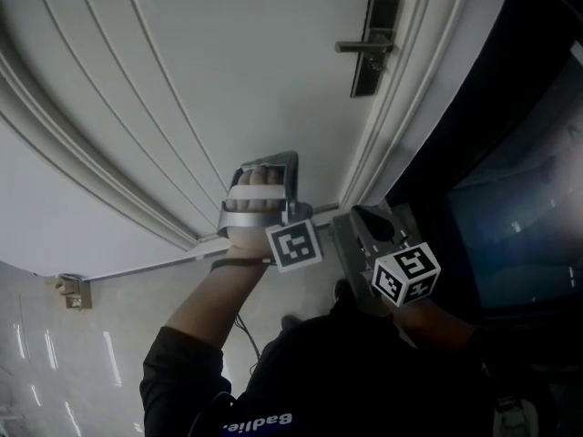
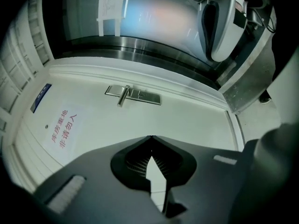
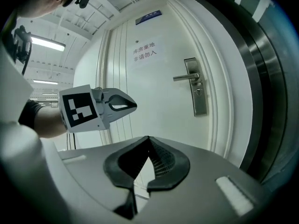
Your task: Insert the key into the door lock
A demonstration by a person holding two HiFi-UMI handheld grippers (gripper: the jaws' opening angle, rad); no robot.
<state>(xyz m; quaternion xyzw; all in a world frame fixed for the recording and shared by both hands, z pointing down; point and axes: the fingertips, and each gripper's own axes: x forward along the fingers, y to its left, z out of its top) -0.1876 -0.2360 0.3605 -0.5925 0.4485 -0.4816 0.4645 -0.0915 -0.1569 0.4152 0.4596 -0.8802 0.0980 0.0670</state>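
**Facing a white door with both grippers closed, well short of the lock**

A white panelled door (image 1: 228, 80) fills most of every view, with raised mouldings running along its length. Beside its frame, on the lock side, stands a dark glass panel (image 1: 519, 208) with faint reflections in it. Pale glossy floor tiles (image 1: 46, 353) show at the lower left of the head view.

The person's left forearm (image 1: 214, 289) reaches out of a dark sleeve (image 1: 182, 371). The left hand (image 1: 255, 203) is wrapped round the handle of the left gripper (image 2: 149, 138). That gripper's jaws are closed tip to tip with nothing between them, and only the door shows through the hollow behind the tips. The right gripper (image 3: 148, 138) is just beside it, to the right in the head view. Its jaws also meet at the tips, with nothing clamped. Where the key is I cannot tell.

In the right gripper view the left gripper hangs in the air to the left of the lock, well apart from it and not touching the door. The left marker cube (image 1: 293, 244) and the right marker cube (image 1: 406, 274) sit near each other low in the head view.

A notice (image 3: 144, 52) with red characters is stuck high on the door, with a small blue plate (image 3: 148, 17) above it. The door lock (image 1: 369, 76) is a tall metal plate near the door edge next to the glass panel. It sits at the upper right of the head view, well apart from both grippers. Its lever handle (image 1: 363, 46) sticks out level toward the middle of the door. A small tan fitting (image 1: 73, 291) sits low at the left of the head view.
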